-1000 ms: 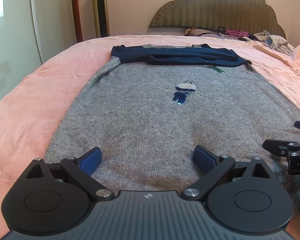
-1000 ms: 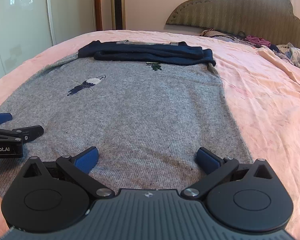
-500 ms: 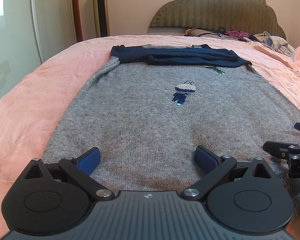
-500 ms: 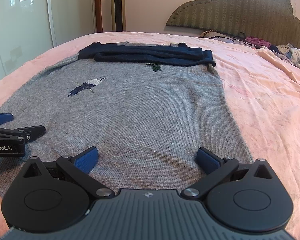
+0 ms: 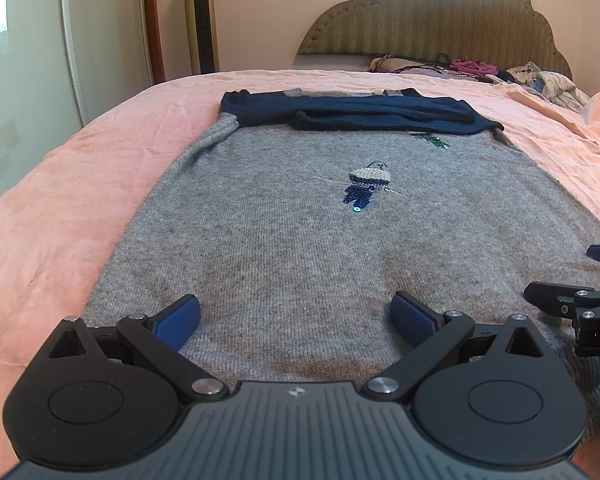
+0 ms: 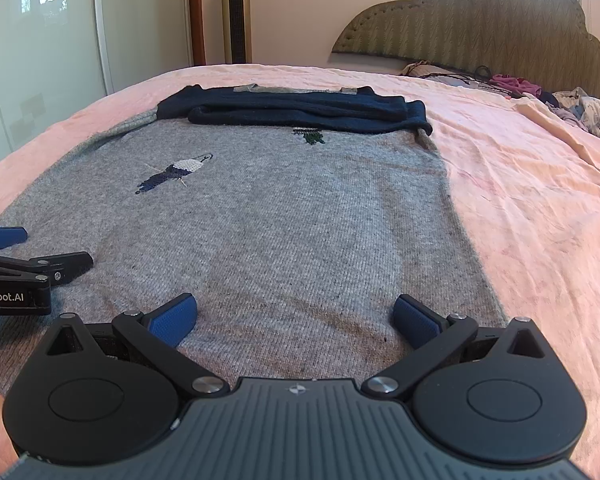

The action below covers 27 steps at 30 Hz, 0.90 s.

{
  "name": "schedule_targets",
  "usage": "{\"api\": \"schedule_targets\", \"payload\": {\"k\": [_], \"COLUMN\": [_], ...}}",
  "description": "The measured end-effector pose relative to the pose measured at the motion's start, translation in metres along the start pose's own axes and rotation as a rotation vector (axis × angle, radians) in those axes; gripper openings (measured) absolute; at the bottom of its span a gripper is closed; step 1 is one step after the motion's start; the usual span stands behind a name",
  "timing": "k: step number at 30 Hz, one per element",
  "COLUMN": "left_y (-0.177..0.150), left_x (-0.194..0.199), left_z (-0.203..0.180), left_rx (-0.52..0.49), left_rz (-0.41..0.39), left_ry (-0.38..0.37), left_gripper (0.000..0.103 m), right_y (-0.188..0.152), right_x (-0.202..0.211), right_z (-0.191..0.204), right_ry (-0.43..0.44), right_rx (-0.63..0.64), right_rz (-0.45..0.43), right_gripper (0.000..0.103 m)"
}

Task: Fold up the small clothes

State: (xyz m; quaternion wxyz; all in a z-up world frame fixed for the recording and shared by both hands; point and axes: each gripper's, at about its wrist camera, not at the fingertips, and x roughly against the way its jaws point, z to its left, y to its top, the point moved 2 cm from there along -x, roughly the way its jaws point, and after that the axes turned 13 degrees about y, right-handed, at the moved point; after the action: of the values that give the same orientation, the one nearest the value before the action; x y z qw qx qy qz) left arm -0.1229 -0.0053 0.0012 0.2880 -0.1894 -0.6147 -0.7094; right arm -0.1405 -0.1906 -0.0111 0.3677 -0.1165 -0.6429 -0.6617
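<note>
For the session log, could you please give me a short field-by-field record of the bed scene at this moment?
garment: grey sweater, laid flat
sleeves: navy sleeves folded across the far end of the sweater
motifs: sequinned figure; small green motif
surface: pink bedsheet
left gripper: open, at the near hem, holding nothing
right gripper: open, at the near hem by the sweater's right edge
background: headboard, loose clothes pile

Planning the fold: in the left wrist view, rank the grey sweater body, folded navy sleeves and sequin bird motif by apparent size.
1. grey sweater body
2. folded navy sleeves, though they lie farther away, so they look smaller than they are
3. sequin bird motif
</note>
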Motion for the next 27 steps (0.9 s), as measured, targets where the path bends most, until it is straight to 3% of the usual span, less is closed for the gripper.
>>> {"api": "schedule_targets", "payload": {"k": [16, 21, 23, 27], "left_y": [0.0, -0.01, -0.014, -0.014], "left_x": [0.0, 0.016, 0.023, 0.024], "left_z": [0.0, 0.024, 0.046, 0.096], "left_rx": [-0.002, -0.025, 0.025, 0.201], "left_rz": [0.002, 0.007, 0.03, 0.107], "left_ry": [-0.005, -0.047, -0.077, -0.122], "left_gripper": [0.102, 0.103, 0.103, 0.103], "right_y": [0.002, -0.004, -0.009, -0.007], "right_x": [0.0, 0.019, 0.038, 0.085], "right_z": [0.001, -0.004, -0.016, -0.054], "right_ry": [0.005, 0.075, 0.135, 0.224], "right_rx": [-0.003, 0.044, 0.027, -0.117], "right_rz": [-0.004, 0.041, 0.06, 0.006], "right_gripper": [0.103, 0.103, 0.103, 0.103]}}
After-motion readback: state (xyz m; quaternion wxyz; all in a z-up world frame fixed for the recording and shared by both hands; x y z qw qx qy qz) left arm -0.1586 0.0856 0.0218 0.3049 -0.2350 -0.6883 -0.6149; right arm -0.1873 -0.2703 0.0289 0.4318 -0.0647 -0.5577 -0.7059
